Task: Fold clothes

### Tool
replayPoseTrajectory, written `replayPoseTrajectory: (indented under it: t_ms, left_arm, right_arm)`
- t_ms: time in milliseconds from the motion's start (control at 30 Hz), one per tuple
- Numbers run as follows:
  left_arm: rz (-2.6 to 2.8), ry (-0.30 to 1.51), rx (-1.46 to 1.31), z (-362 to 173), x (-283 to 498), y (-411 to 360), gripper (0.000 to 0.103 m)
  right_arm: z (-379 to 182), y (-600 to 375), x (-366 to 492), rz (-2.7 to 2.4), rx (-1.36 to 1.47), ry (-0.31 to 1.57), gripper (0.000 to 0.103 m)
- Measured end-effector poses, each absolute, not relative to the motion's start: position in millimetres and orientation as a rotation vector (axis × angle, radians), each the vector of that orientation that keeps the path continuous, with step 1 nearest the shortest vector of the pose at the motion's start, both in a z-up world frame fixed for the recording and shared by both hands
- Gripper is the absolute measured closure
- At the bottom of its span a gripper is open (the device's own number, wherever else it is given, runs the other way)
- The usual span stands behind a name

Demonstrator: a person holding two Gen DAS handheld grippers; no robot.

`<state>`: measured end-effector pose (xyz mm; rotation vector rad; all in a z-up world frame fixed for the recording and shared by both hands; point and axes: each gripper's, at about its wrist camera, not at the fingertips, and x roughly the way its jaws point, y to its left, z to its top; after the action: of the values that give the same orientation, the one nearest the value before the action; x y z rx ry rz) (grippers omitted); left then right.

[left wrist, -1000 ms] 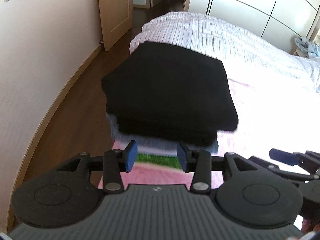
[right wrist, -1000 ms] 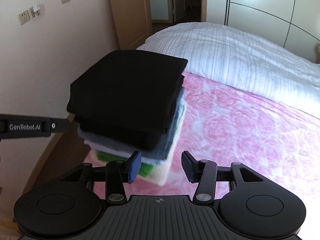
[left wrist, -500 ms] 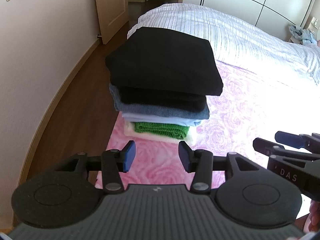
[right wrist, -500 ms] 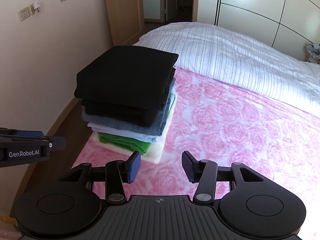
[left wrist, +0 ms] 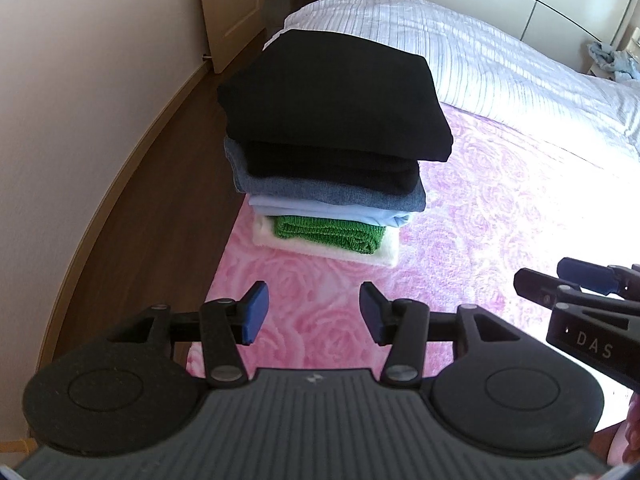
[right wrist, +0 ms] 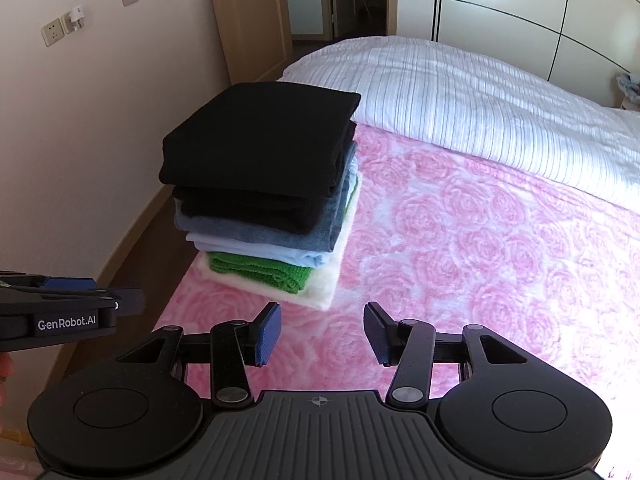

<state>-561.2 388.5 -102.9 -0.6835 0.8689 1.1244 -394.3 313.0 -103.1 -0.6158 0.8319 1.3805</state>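
A wide bed fills most of both views, covered by a fluffy pink blanket with a rose pattern (right wrist: 460, 240), and beyond it lies a white quilt with fine stripes (right wrist: 480, 96). To the left of the bed runs a dark brown wooden floor (left wrist: 160, 208) beside a plain cream wall (right wrist: 100, 120), with a light wooden door (right wrist: 248, 20) standing open at the far end and white wardrobe panels (right wrist: 520, 8) behind the bed. Near the left edge of the pink blanket sits a neat stack of folded clothes (right wrist: 264, 200): a black folded garment (left wrist: 332, 92) lies on top, then a second black piece, a blue-grey one (left wrist: 332, 196), a pale blue one (left wrist: 332, 212), a green knitted item (left wrist: 328, 234) and a cream towel-like layer (left wrist: 320, 250) at the bottom touching the blanket. The left gripper (left wrist: 312, 312), black with blue pads, hovers over the blanket just short of the stack, its jaws spread wide with nothing between them. The right gripper (right wrist: 322, 334), of the same make, hovers beside it over the blanket, jaws likewise wide apart and empty. Each gripper shows at the edge of the other's view. A small white wall socket (right wrist: 52, 34) sits on the cream wall.
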Motion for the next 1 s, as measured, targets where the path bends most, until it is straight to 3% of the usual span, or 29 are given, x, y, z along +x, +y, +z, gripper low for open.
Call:
replayPoseTrajectory:
  t_ms: [333, 667, 800, 1000]
  left_arm:
    - [1.297, 0.821, -0.736, -104.7, -510.5, 367.1, 0.054]
    - [1.524, 0.806, -0.842, -97.3, -387.3, 312.2, 0.054]
    - [1.636, 0.754, -0.845, -86.3, -343.4, 287.0, 0.042]
    - [1.764, 0.764, -0.758, -71.7, -286.8, 266.6, 0.036]
  right_arm:
    - [-109.9, 323.1, -333.8, 1.521, -0.663, 0.782, 0.053]
    - [-106.5, 312.3, -202.0, 1.703, -0.782, 0.728, 0.053]
    - [-100.1, 305.3, -152.0, 1.768, -0.809, 0.703, 0.053]
    - [-93.0, 301.3, -108.9, 1.806, -0.845, 0.647, 0.053]
